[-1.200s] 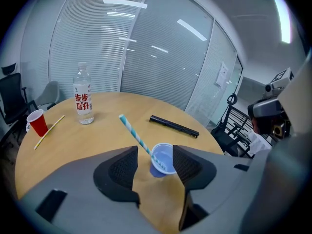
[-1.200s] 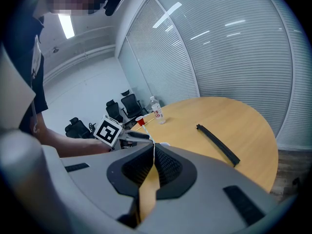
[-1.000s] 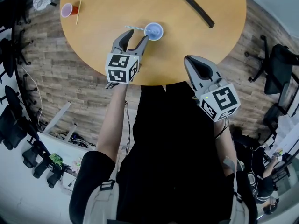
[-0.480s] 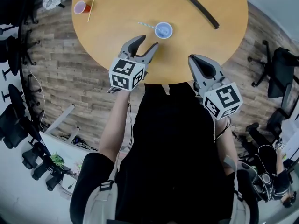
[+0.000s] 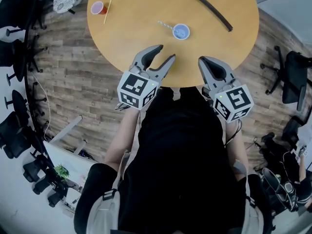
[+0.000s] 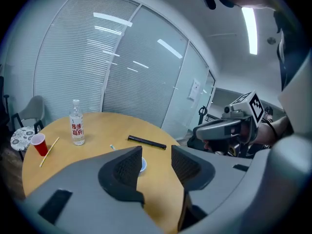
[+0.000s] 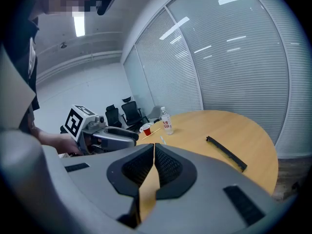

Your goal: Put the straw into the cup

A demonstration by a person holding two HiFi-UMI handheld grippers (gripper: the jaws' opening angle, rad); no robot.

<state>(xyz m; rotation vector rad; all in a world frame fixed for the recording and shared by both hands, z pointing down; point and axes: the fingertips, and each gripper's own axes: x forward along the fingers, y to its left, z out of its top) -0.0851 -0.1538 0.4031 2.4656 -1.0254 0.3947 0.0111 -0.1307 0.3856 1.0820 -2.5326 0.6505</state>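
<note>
straw looks already in cup, leaning over its rim, well ahead of both claws. left claw gapes empty, its jaws having just narrowed slightly; right claw is pressed together, empty. next calls only for a check that it stays put.

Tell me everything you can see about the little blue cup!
The cup is small, round and light blue. It stands upright with its open top facing up. It is too small in the pictures to tell whether it is paper or plastic. It sits on the round wooden table, closer to the person's edge than the far side. A thin pale straw seems to have one end inside and slants out over the rim. Nothing else touches the cup.
</note>
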